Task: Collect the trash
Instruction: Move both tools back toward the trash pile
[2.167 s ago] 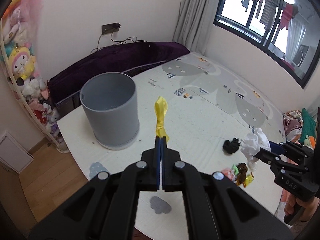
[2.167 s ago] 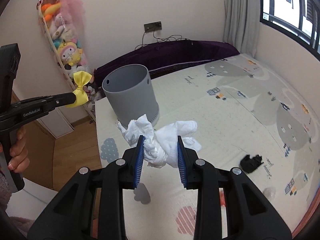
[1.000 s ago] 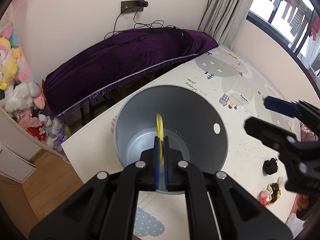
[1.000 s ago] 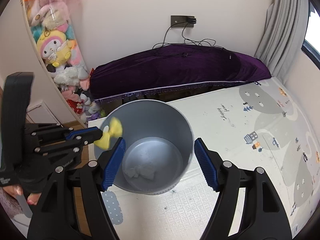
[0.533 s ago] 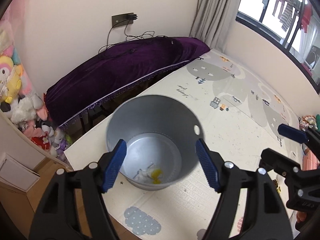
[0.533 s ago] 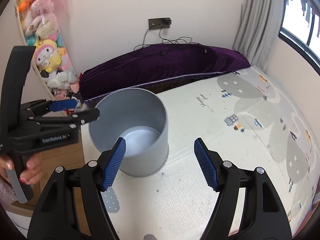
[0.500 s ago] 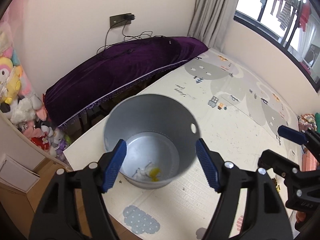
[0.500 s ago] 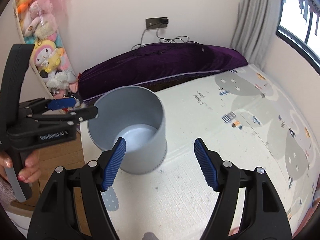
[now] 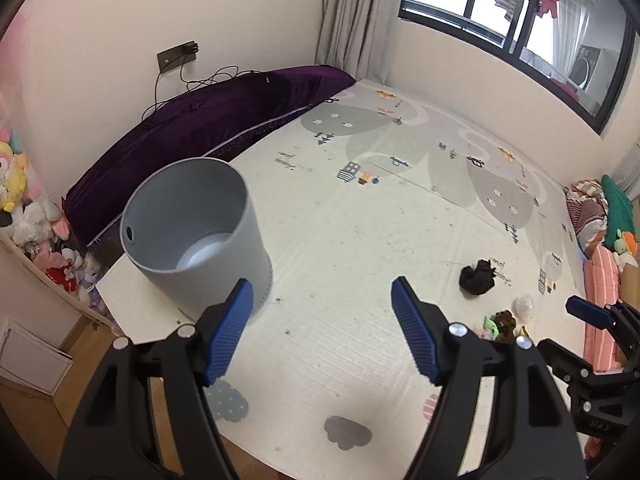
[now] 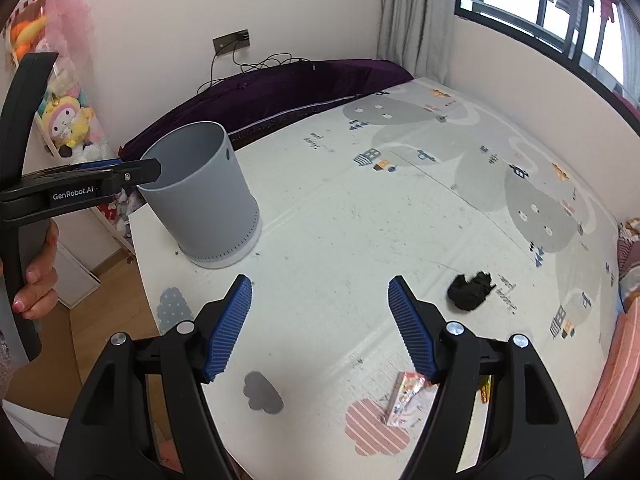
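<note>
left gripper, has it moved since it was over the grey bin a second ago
Yes. The left gripper has pulled back and to the right of the grey cylindrical bin, which now sits at its left instead of centred under it.

Grey bin; black scrap; purple cloth.

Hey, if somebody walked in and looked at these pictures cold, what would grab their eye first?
Probably the grey bin standing upright near the mat's corner, in front of the purple cover along the wall. Next, both grippers, left gripper and right gripper, are wide open and hold nothing. Then the leftover litter on the play mat: a black wad and a colourful wrapper near the right gripper.
</note>
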Available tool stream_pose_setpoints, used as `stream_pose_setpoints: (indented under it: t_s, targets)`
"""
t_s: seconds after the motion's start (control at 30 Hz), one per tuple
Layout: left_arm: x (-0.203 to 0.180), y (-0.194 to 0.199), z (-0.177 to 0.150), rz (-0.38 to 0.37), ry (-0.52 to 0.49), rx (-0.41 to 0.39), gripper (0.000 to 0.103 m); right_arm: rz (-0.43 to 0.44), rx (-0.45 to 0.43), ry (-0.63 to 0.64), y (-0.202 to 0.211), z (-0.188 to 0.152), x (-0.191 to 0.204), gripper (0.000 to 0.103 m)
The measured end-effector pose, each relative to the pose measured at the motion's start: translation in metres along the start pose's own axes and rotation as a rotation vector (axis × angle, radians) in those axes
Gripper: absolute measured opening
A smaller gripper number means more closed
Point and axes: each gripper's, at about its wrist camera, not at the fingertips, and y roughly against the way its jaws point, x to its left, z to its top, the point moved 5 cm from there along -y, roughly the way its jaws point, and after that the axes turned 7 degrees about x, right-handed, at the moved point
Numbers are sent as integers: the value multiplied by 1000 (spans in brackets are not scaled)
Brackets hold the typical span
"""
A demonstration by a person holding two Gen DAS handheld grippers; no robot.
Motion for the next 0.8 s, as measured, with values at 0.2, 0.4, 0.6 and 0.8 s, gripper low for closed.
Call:
stream_pose_setpoints:
  t_s: [0.2,0.4,0.6,0.8]
  targets:
    - [-98,9,-53,-33,-75,35,72,-53,1,-59,42,-79,-76,68]
    - [-174,-2,-97,-84,-136,109,72,-84,40,-118,54,-144,-130,68]
    - [-219,-44,-131,-106,-216,204,72,-72,99,-205,28,-192,-162,68]
    - [-243,-108,-162,-130,-249,276,72,-67,145,-254,-40,-221,-177,68]
